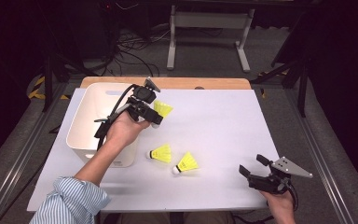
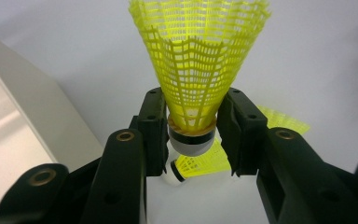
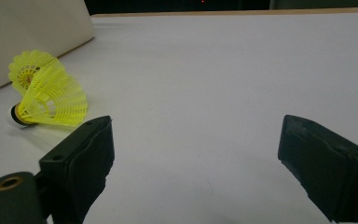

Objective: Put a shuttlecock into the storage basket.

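The left gripper (image 2: 191,135) pinches a yellow shuttlecock (image 2: 198,60) by its cork base, skirt pointing away, held above the counter (image 1: 223,121) just beside the white bin (image 1: 91,105). The hold is narrow — only the round cork sits between the pads, so a quick swing toward the bin could twist it loose, or a release short of the rim would drop it outside. 2 more shuttlecocks (image 1: 162,153) (image 1: 186,163) lie on the counter near the bin. The right gripper (image 1: 254,170) rests with jaws wide apart and empty — well apart from them. No brand, label or writing can be read anywhere.
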